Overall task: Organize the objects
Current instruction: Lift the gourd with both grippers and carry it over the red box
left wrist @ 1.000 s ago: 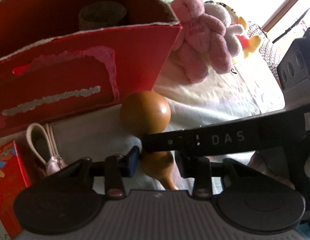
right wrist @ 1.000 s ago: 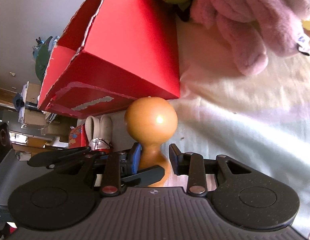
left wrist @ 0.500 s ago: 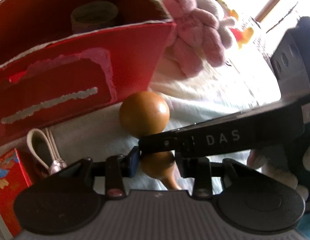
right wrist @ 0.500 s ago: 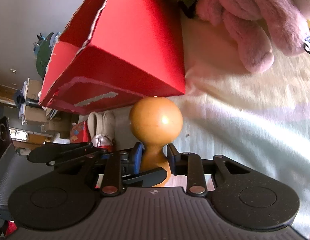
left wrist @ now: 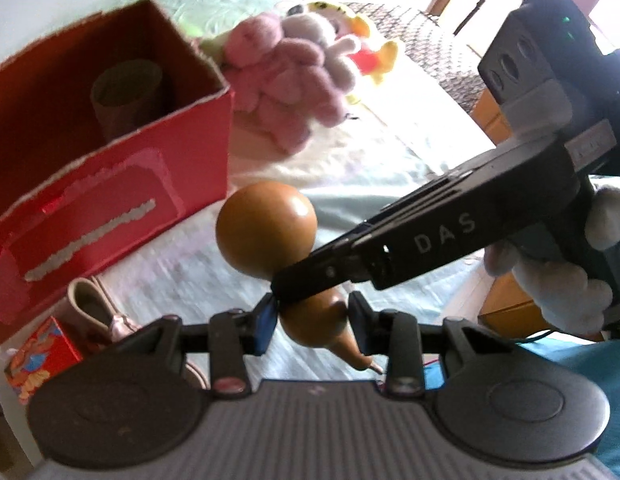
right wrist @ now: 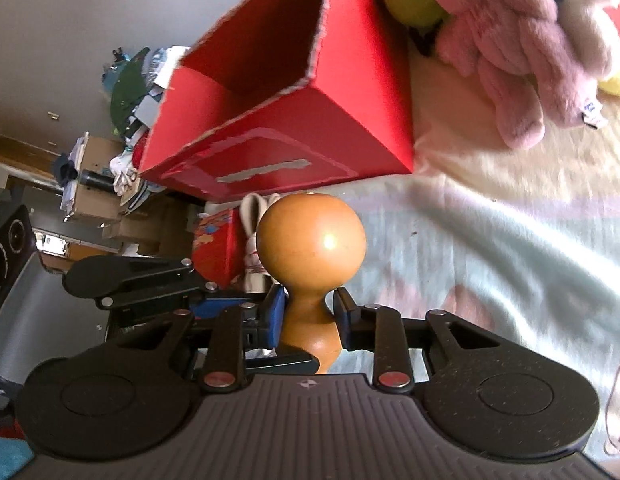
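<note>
1. Strong daylight is admitted from the upper right of the left view, where detail is washed out
2. A glare spot is seen on the gourd
3. Edges are curved by fisheye distortion; the plush toys are blurred

A plain grey wall was seen behind cluttered brown cardboard boxes; strong daylight was cast across the pale quilted bedcover.

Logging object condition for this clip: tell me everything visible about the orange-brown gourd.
The gourd is glossy orange-brown, perhaps lacquered or wooden: a large round bulb, a narrow waist, a smaller bulb and a tapered tip. It is held off the pale cloth, large bulb pointing towards the red box. The right tongs clamp its waist and the left tongs its smaller bulb. Nothing else touches it.
</note>
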The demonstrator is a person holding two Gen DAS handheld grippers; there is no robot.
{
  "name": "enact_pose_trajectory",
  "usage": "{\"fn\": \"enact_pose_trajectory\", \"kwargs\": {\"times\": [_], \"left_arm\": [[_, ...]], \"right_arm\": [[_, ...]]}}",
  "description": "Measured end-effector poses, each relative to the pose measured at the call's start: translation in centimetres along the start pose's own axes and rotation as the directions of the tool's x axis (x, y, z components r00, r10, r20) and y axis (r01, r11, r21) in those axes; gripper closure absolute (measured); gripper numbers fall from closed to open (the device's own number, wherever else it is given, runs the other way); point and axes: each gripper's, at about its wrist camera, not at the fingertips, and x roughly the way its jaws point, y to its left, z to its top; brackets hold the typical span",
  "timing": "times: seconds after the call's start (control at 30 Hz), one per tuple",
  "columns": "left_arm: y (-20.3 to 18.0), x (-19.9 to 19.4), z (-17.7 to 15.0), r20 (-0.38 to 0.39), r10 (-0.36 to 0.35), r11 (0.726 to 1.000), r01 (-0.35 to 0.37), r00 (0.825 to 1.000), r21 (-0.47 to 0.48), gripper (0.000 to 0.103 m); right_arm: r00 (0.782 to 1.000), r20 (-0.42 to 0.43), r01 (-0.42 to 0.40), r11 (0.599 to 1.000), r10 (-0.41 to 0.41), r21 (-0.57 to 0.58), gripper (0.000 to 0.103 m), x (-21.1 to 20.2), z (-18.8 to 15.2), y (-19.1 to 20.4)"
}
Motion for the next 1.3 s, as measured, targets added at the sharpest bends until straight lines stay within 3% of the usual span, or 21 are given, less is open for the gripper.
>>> {"fn": "enact_pose_trajectory", "kwargs": {"times": [0.27, 0.67, 0.83, 1.1, 1.3], "left_arm": [[-0.4, -5.6, 0.9, 0.125, -0.007, 0.998, -0.002, 0.992, 0.07, 0.068], [3.9, -12.7, 5.3, 0.298, 0.018, 0.99, -0.059, 0.954, 0.13, 0.067], [6.6, -13.4, 7.2, 0.321, 0.022, 0.991, -0.062, 0.947, 0.117, 0.066], [10.4, -11.8, 9.2, 0.312, 0.043, 0.99, -0.083, 0.949, 0.116, 0.066], [14.9, -8.7, 10.0, 0.262, 0.027, 0.998, -0.042, 0.965, 0.05, 0.066]], "right_arm": [[0.995, 0.096, -0.011, 0.995, 0.021, -0.102, 0.074, -3.1, 1.5, 4.2], [0.969, 0.242, 0.013, 0.964, 0.054, -0.267, 0.074, -4.3, 8.0, 10.9], [0.962, 0.27, 0.037, 0.958, 0.043, -0.286, 0.075, -3.0, 10.5, 12.2], [0.97, 0.243, 0.063, 0.967, -0.002, -0.245, 0.076, 0.1, 14.0, 12.2], [0.974, 0.215, 0.126, 0.967, -0.077, -0.222, 0.077, 3.9, 15.7, 11.0]]}}
